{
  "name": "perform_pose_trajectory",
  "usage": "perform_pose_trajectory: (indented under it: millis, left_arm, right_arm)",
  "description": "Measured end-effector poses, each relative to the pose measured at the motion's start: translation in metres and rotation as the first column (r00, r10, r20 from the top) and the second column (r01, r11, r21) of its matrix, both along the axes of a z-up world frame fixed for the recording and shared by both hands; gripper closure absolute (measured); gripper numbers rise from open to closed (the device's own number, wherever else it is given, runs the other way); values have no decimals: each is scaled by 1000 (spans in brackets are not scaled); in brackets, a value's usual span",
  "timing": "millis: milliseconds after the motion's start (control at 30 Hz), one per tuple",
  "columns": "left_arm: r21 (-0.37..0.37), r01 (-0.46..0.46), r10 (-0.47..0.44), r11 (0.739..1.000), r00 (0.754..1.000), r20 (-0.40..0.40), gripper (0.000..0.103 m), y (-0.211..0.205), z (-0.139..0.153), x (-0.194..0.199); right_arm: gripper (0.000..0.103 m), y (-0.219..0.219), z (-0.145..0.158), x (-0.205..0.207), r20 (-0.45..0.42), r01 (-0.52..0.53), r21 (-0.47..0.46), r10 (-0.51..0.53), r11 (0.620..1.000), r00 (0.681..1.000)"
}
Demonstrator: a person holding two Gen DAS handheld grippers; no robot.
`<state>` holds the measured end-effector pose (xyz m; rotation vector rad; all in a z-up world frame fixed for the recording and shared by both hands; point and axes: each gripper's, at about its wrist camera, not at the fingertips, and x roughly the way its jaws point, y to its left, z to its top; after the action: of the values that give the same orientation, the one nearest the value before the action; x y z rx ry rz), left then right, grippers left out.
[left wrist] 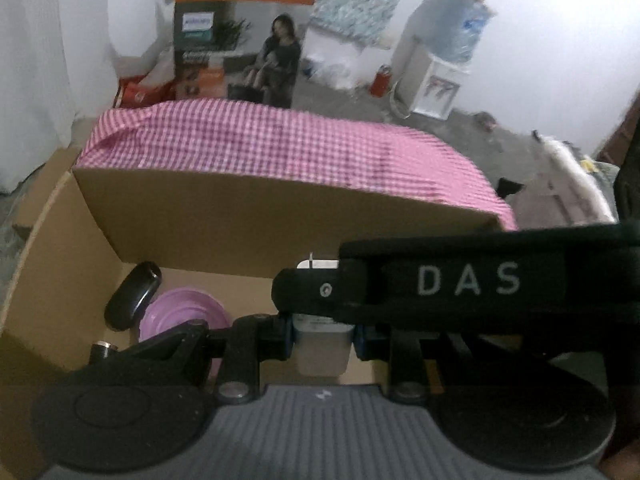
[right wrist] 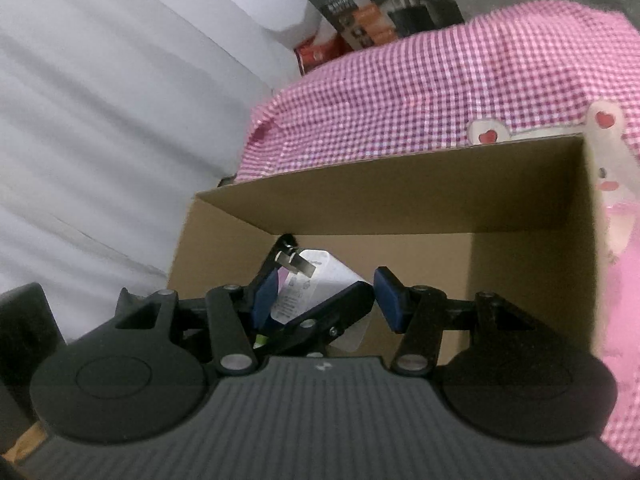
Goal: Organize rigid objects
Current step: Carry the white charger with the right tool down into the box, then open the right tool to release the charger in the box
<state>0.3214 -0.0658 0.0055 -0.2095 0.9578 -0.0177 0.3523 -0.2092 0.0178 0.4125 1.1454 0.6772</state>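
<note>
Left gripper (left wrist: pixel 322 338): blue pads closed on a white charger block (left wrist: pixel 320 346), gripped between the two pads directly ahead of the gripper body; one metal prong of the block shows just above, at its far end. Crossing in front of and above the left gripper from the right side is the dark arm of the right gripper, lettered "DAS", whose tip overlaps the block's upper part. Right gripper (right wrist: pixel 326 300): blue pads stand apart, part open; the left gripper's dark finger and the white charger block (right wrist: pixel 320 284), with metal prongs (right wrist: pixel 294 262) pointing up-left, lie between them, nearer the left pad; cannot tell whether either pad touches the block. Both grippers point down into an open cardboard box (left wrist: pixel 240 220). Ahead-left of the left gripper, on the box floor, a lilac round lid or dish (left wrist: pixel 184 312) lies tilted, with a black oblong object (left wrist: pixel 132 296) touching its far-left edge and leaning toward the box corner. Beyond the far box wall, a pink checked cloth (left wrist: pixel 280 140) covers the surface behind the box. Farther off: a printed appliance carton (left wrist: pixel 240 60) standing on the floor straight ahead, and to the far right a water dispenser (left wrist: pixel 436 76) with a blue bottle on top.
</note>
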Motion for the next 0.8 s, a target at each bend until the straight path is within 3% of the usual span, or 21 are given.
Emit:
perform_pose_trajectory:
  millis: [167,400,667,800]
  left_arm:
    - [46,-24,27,999,998,-59,75,-2,-12,15]
    - [28,-40,43,999,994,-101,72,2,-17,20]
    - [27,-36,38,999,998,-58,44,1,-5,7]
    - [36,-3,3,999,1000,13,36,-5,16,-12]
  right_arm:
    - [50,6,-23,18,-37,-21,-8,21,1000,999]
    - [50,16,-35,29,-34,-45,-10,45,999,998]
    - [49,9,-20,22,28,-30,-4,30,1000,999]
    - [39,1,5,8,98,-7,11,6,1000,995]
